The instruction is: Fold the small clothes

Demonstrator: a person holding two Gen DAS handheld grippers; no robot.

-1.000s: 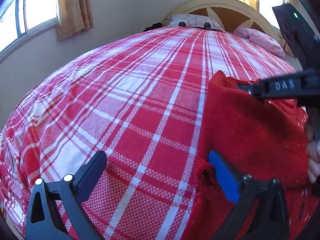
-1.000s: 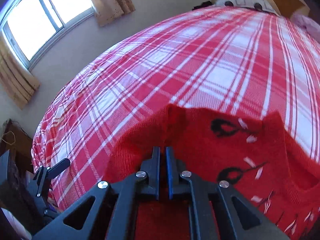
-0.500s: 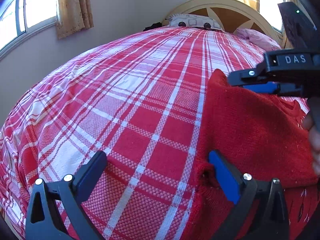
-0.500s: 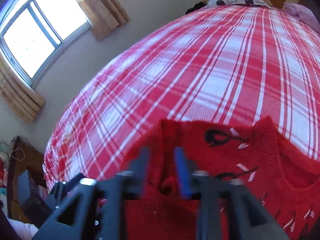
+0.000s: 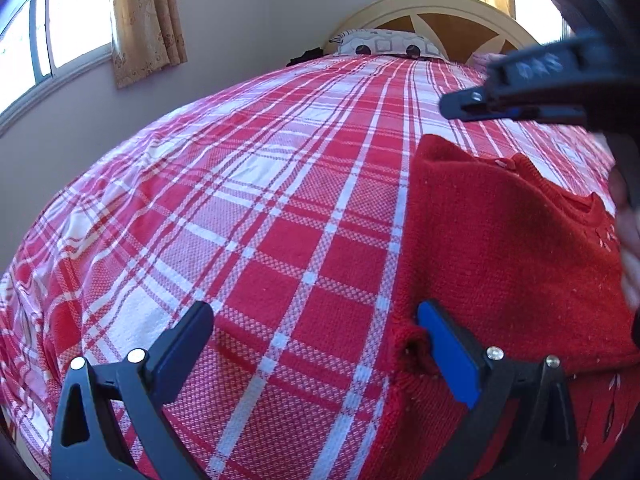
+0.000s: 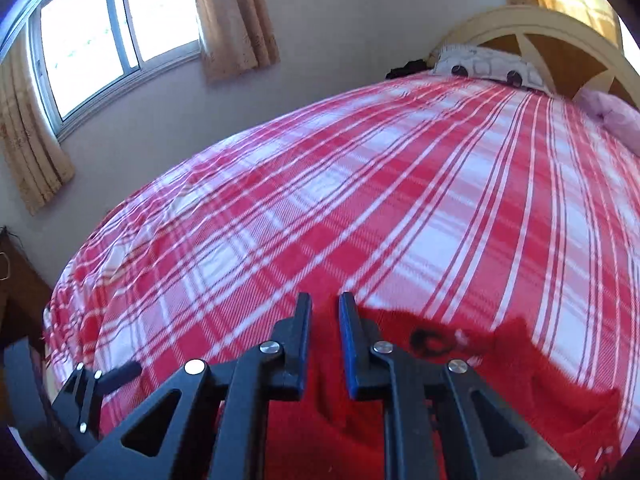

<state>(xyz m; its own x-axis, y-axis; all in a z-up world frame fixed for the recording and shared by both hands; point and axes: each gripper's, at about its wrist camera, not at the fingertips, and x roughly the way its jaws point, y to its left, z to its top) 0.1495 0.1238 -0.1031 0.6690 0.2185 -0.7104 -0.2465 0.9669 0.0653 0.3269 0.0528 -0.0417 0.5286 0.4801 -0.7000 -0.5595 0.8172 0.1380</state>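
**Ana:** Jaws first: the left gripper stands wide apart at the bottom of its frame, one blue pad resting at a puckered edge of the red knitted sweater, the other over bare cover. Nothing is pinched.

**Ben:** And the right gripper?

**Ana:** Narrow gap, nothing between the fingers. A second ago it was clamped on a fold of the knit; half a second ago the fingers parted, and now it has lifted clear, so in the left view it floats at the upper right, above the garment's far corner.

**Ben:** So the fold was let go.

**Ana:** I judge so. The sweater lies in the lower right of the left frame, a plain red panel turned over the patterned front, whose black and white marks peek out at the bottom right. That looks like one side fold laid down and released.

**Ben:** What's around it?

**Ana:** It sits on the red and white checked bedspread, which fills the middle of both frames. Beyond, at the top, a patterned grey and white pillow against the cream arched headboard, and a window with tan curtains at the upper left.

**Ben:** Next?

**Ana:** Probably the other side or sleeve, but the knit near the left pad is bunched and may want smoothing first.
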